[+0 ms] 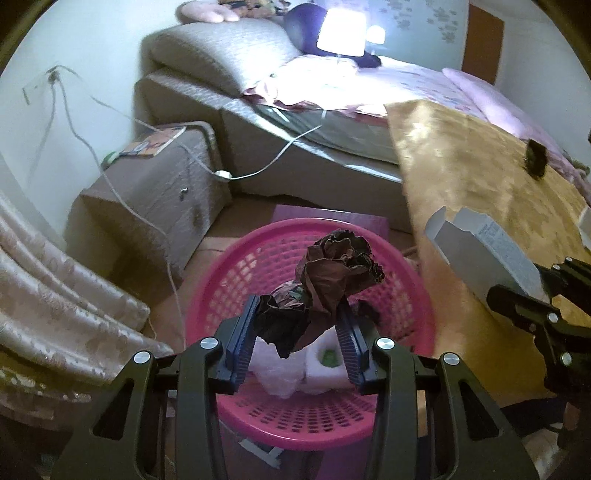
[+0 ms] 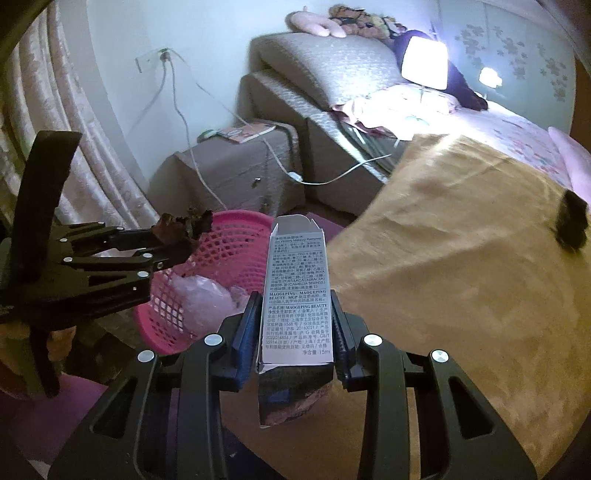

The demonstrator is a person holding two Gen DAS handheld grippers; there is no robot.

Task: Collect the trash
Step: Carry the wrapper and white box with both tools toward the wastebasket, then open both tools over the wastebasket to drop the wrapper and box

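Observation:
My left gripper [image 1: 297, 314] is shut on a crumpled dark brown paper wad [image 1: 328, 277] and hangs right above the pink lattice basket [image 1: 258, 266]. White plastic and foam trash [image 1: 295, 369] lies inside that basket. In the right wrist view the same gripper [image 2: 188, 232] shows at the left, with the wad [image 2: 181, 225] over the basket [image 2: 236, 240]. My right gripper [image 2: 295, 306] is shut on a small white printed carton [image 2: 297, 291], open at its top flap, held over the tan tabletop edge beside the basket. The carton [image 1: 491, 254] also appears at the right of the left wrist view.
A tan cloth-covered table [image 1: 480, 177] stands right of the basket, with a small dark object [image 1: 535, 158] on it. Behind are a bed [image 1: 332, 92], a lit lamp [image 1: 341, 33], a nightstand [image 1: 159, 192] with trailing white cables, and a curtain [image 1: 55, 295] at left.

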